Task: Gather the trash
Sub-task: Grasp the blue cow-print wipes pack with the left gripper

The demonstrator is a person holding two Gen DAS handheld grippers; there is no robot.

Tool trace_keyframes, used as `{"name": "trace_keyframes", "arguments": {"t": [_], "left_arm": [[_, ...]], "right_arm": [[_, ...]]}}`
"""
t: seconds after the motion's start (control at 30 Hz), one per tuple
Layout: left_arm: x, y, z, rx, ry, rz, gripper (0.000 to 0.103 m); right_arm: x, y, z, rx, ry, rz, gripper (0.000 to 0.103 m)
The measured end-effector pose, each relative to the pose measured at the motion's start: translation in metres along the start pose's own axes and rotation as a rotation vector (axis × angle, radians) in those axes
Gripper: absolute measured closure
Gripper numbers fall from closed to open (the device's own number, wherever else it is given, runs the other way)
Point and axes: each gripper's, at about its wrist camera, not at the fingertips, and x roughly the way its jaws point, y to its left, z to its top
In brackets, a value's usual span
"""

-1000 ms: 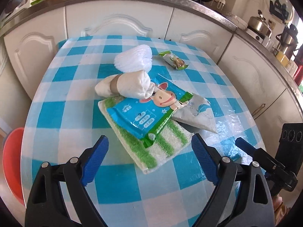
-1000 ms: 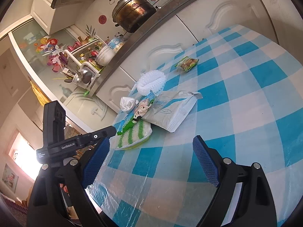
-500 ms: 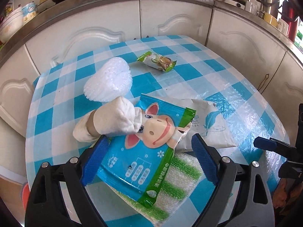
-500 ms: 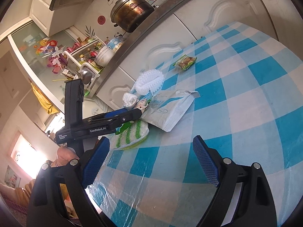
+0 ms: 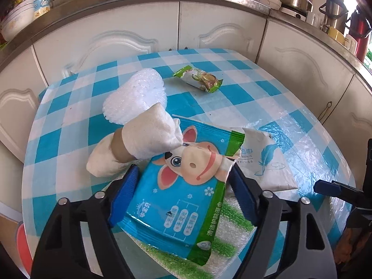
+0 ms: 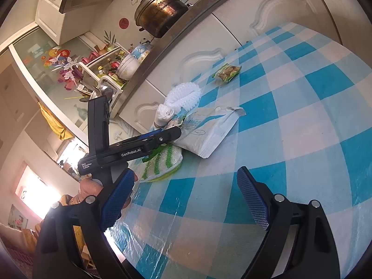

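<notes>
we note the left gripper (image 5: 183, 195) has just been closing around the blue cow-print wet-wipe packet (image 5: 183, 186), contact unconfirmed; right gripper (image 6: 186, 202) released, idle.

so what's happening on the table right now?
A person with a handheld gripper in each hand is collecting trash off the checkered table. The left gripper has just been closing around the blue wet-wipe pack, which lies between its fingers on top of a green-striped cloth; the pads look at or near its edges, and a firm grip isn't clear. The right gripper hangs open over bare tablecloth. A snack wrapper, white mesh puff and white torn pouch remain.
</notes>
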Motion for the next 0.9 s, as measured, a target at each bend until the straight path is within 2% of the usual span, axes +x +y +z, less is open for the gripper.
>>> {"name": "trace_keyframes", "arguments": {"t": [0.03,0.27,0.43,0.6,0.73,0.9], "left_arm": [[-0.002,0.001,-0.001,-0.013,-0.007,-0.004,0.036],[-0.010,0.003,-0.008,-0.065,-0.034,-0.008,0.043],[-0.020,0.005,-0.014,-0.132,-0.044,-0.016,0.046],[-0.041,-0.010,-0.021,-0.124,-0.074,-0.079,0.046],[-0.054,-0.012,-0.028,-0.158,-0.090,-0.121,0.046],[-0.068,-0.006,-0.038,-0.196,-0.106,-0.140,0.046]], "right_arm": [[0.000,0.000,0.000,-0.002,0.002,0.000,0.014],[0.001,0.001,0.001,-0.006,0.004,-0.002,0.014],[0.002,0.001,0.001,-0.007,0.004,-0.007,0.014],[0.004,0.001,0.002,-0.007,0.002,-0.013,0.014],[0.006,0.003,0.002,-0.016,0.009,-0.020,0.014],[0.008,0.006,0.001,-0.032,0.020,-0.030,0.014]]}}
